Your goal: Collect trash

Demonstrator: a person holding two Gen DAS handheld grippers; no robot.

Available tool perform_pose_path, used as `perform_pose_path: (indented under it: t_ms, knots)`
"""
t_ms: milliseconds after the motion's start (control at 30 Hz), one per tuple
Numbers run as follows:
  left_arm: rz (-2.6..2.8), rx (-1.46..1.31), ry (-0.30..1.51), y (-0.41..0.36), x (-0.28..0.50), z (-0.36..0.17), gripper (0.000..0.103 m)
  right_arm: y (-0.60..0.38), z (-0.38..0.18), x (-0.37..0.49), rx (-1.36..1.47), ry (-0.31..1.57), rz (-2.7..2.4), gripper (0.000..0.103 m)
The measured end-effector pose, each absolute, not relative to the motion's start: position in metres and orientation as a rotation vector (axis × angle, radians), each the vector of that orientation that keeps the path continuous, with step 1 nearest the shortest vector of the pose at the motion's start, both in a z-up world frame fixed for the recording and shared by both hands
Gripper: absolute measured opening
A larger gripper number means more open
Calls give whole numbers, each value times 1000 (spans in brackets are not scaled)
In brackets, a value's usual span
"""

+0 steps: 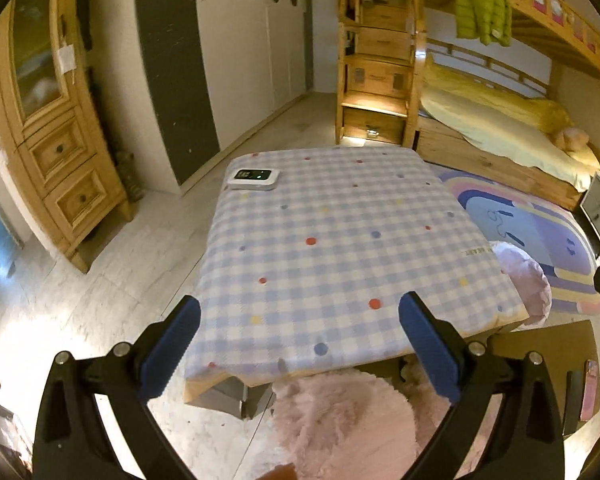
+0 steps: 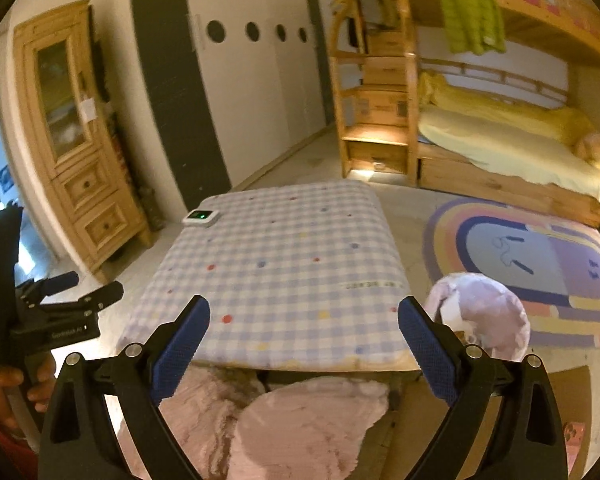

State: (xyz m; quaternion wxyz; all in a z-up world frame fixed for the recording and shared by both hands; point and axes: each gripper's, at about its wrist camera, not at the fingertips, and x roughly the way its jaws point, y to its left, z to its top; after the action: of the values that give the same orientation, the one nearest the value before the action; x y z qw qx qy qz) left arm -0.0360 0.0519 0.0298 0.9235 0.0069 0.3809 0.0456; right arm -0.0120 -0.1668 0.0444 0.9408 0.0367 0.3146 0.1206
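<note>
Left wrist view: the left tongs (image 1: 300, 316) gape wide and empty above the checked tabletop (image 1: 340, 240), where a white device (image 1: 253, 179) sits at the far left corner. Right wrist view: the right tongs (image 2: 304, 318) gape empty too; a lined bin (image 2: 484, 320) stands just beside the tabletop's right edge, near a rainbow rug (image 2: 540, 264).

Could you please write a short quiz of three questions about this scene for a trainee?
1. True or false: the left gripper holds trash.
2. What lies on the far left corner of the blue checked tablecloth? A) white device with green light B) cup
3. Fill in: the lilac-lined bin stands to the table's ____ side.

Key: 1 false, its fingers are apart and hold nothing; 2 A, the white device; 3 right.
</note>
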Motion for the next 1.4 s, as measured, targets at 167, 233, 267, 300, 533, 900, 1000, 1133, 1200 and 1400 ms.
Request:
perform_pose_path:
  t_ms: [167,233,267,300,533,900,1000,1133,1200,1400]
  knots:
    - [105,2,769,57,-41,36,96,-157,45,-12,55,637,252,94]
    - [102,3,767,55,-42,36,96,-156,46,-13,53,637,253,94]
    - [100,3,765,55,-42,36,96,-156,46,-12,52,636,253,94]
    - [98,2,762,54,-42,37,96,-156,46,-12,51,639,253,94]
    - [96,-1,767,58,-41,34,96,-154,44,-10,40,647,258,94]
    - [102,4,775,55,-40,32,96,-157,40,-9,43,658,254,94]
    - [102,0,776,55,-40,31,96,-157,40,-9,43,657,254,94]
    - [106,-2,777,56,-39,28,96,-157,39,-9,44,657,254,94]
    - [108,-5,776,55,-40,27,96,-157,39,-9,45,658,254,94]
    - [108,-5,776,56,-40,27,96,-157,40,-8,43,657,254,94]
